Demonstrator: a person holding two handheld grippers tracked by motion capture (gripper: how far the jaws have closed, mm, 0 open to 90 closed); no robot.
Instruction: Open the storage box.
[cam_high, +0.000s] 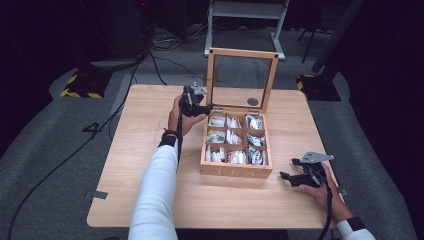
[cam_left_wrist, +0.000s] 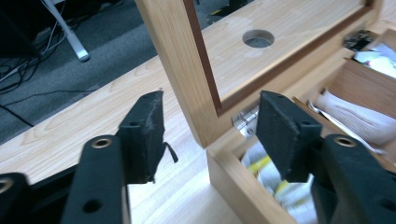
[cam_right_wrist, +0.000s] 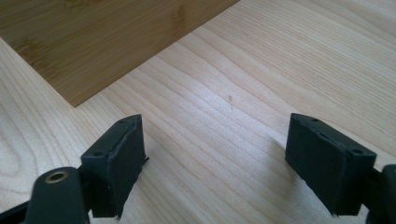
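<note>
While the left tongs (cam_high: 202, 106) stand with jaws wide apart, astride the left upright of the raised lid (cam_high: 243, 79) just above its hinge, the main risk, as I judge it, is that a squeeze so near the hinge gives poor leverage: the pads could slip on the smooth wooden frame, or a push could shove the whole box (cam_high: 236, 172) across the tabletop (cam_high: 150, 145) instead of swinging the lid. A lid let go too soon might drop hard onto the packets. The right tongs (cam_high: 286, 176), also spread wide and holding nothing, hover low over bare wood beside the box's front right corner, too far off to steady it.

The box is light wood, sitting near the middle of the tabletop, towards the right. Its lid is a wooden frame with a clear pane, standing roughly upright at the back edge. Inside, thin dividers make a grid of small compartments filled with white paper packets (cam_high: 217, 121), some with darker print. In the left gripper view a small metal hinge (cam_left_wrist: 243, 117) shows at the corner, and a round hole (cam_left_wrist: 258, 38) in the tabletop lies beyond the pane
</note>
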